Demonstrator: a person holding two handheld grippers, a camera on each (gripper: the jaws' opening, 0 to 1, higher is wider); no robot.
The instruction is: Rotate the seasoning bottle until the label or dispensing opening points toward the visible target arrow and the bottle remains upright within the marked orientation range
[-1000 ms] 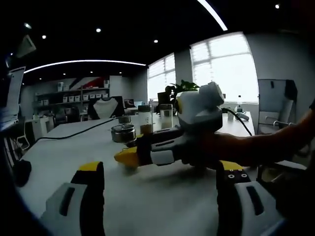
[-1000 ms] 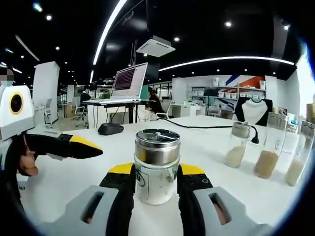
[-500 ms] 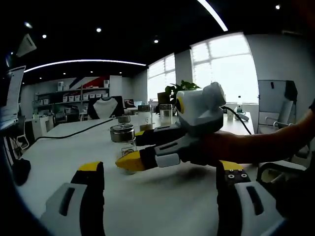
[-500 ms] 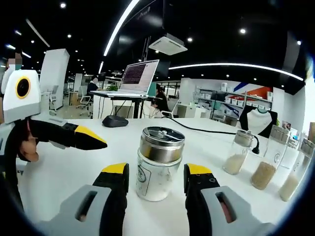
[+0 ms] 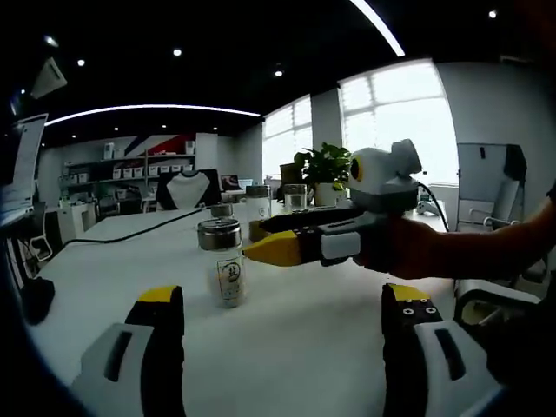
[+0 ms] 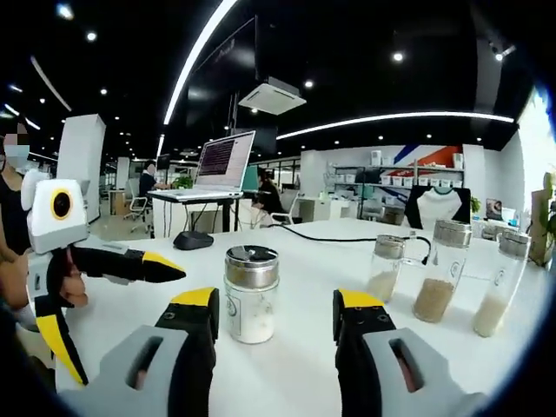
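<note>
The seasoning bottle (image 6: pixel 251 294) is standing upright on the white counter (image 6: pixel 304 365), free between the spread jaws of the right tool (image 6: pixel 276 314). The left tool (image 5: pixel 282 321) is also gaping, empty. Judged step: checking orientation; any regrasp should be closing squarely below the metal lid, turning without tilting. The left gripper view is showing the label (image 5: pixel 230 274); the right gripper view, three neighbouring jars (image 6: pixel 440 280).

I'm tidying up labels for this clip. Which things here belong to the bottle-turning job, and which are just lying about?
Job:
- seasoning bottle, upright on the white table
- right gripper, open, bottle ahead of its fingers
- left gripper, open

Lying about:
- three tall spice jars
- laptop
- computer mouse
- black cable
- potted plant
</note>
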